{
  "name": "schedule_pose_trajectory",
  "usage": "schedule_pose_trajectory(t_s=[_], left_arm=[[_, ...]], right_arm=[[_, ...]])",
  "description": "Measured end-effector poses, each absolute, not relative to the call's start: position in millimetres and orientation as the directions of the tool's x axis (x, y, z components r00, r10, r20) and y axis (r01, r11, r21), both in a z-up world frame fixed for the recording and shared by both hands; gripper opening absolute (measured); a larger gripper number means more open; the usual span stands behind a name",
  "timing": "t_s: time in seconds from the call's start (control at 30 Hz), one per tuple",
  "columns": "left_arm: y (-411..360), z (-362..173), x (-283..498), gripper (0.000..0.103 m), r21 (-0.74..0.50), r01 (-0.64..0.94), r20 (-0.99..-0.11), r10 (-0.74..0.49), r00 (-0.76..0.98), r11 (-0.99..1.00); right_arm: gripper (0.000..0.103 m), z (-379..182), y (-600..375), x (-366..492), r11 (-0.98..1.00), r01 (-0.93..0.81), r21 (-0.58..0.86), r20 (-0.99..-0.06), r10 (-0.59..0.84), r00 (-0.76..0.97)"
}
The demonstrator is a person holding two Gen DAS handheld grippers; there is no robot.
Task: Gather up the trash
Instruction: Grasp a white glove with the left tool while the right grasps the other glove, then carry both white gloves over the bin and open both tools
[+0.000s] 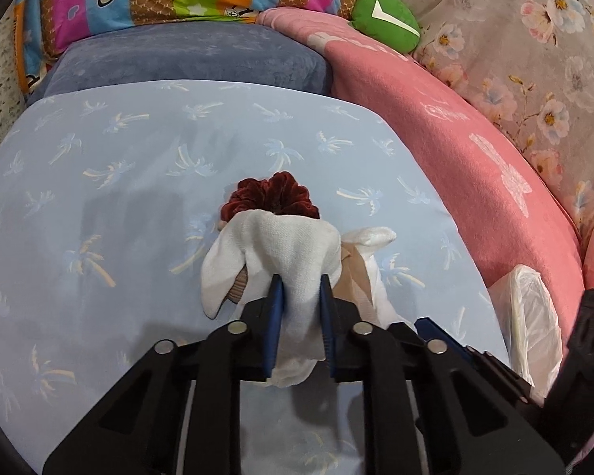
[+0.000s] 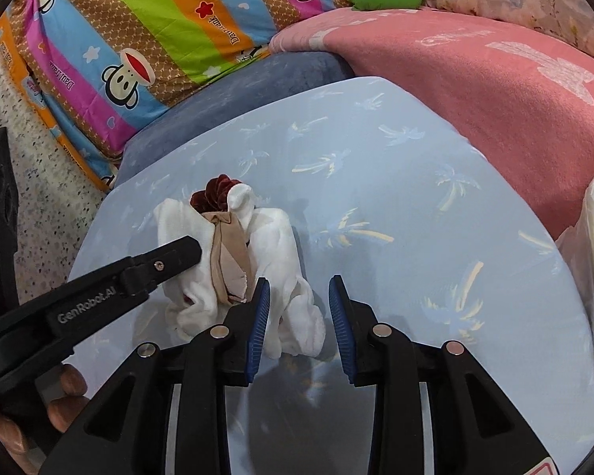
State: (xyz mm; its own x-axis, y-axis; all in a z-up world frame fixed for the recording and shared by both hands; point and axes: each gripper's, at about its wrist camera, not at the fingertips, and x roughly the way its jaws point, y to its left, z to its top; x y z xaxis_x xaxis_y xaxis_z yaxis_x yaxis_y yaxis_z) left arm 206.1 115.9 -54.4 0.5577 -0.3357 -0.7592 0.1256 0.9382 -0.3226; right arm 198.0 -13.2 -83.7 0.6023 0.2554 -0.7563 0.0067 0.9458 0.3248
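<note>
My left gripper (image 1: 299,283): jaws clamped on white cloth (image 1: 293,249), pads pressing both sides. Cloth heaped on light blue palm-print bed sheet (image 1: 118,158), tangled with beige stocking (image 2: 227,261) and dark red scrunchie (image 1: 275,196) (scrunchie at far end). My right gripper (image 2: 299,297): jaws apart, straddling near fold of cloth, not pressing. White plastic bag (image 1: 528,316) lies right, beside pink blanket (image 1: 455,138).

Soft white knitted cloth (image 1: 293,253) bunched beside a plush, dark red velvet scrunchie (image 1: 275,194) and a sheer beige stocking (image 2: 227,261). Smooth matt printed sheet (image 1: 138,166) over the bed, fuzzy pink fleece blanket (image 1: 475,182), crinkly glossy plastic bag (image 1: 530,316). Matt black plastic claw (image 1: 299,289) with ribbed blue pads (image 1: 275,308) and shiny metal rivets (image 1: 237,327).
</note>
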Motion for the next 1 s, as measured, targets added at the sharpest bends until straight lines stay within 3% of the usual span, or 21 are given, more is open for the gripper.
schedule_pose_trajectory(t_s=[0.2, 0.27, 0.3, 0.33, 1.0], left_arm=[[126, -54, 198, 0.013, -0.330, 0.104, -0.757, -0.329, 0.564, 0.938], [127, -53, 196, 0.013, -0.330, 0.100, -0.757, -0.326, 0.566, 0.939], [127, -52, 195, 0.013, -0.330, 0.097, -0.758, -0.325, 0.566, 0.939], [127, -51, 194, 0.013, -0.331, 0.095, -0.757, -0.324, 0.567, 0.939], [102, -1, 155, 0.013, -0.284, 0.154, -0.703, -0.314, 0.637, 0.947]], right_arm=[[0.033, -98, -10, 198, 0.940, 0.007, 0.340, -0.766, 0.273, 0.582], [0.024, -98, -10, 199, 0.938, -0.007, 0.348, -0.765, 0.287, 0.577], [0.012, -98, -11, 199, 0.938, -0.009, 0.347, -0.764, 0.289, 0.577], [0.010, -96, -11, 197, 0.940, -0.009, 0.342, -0.761, 0.283, 0.584], [0.008, -13, -54, 144, 0.919, 0.008, 0.393, -0.608, 0.253, 0.752]])
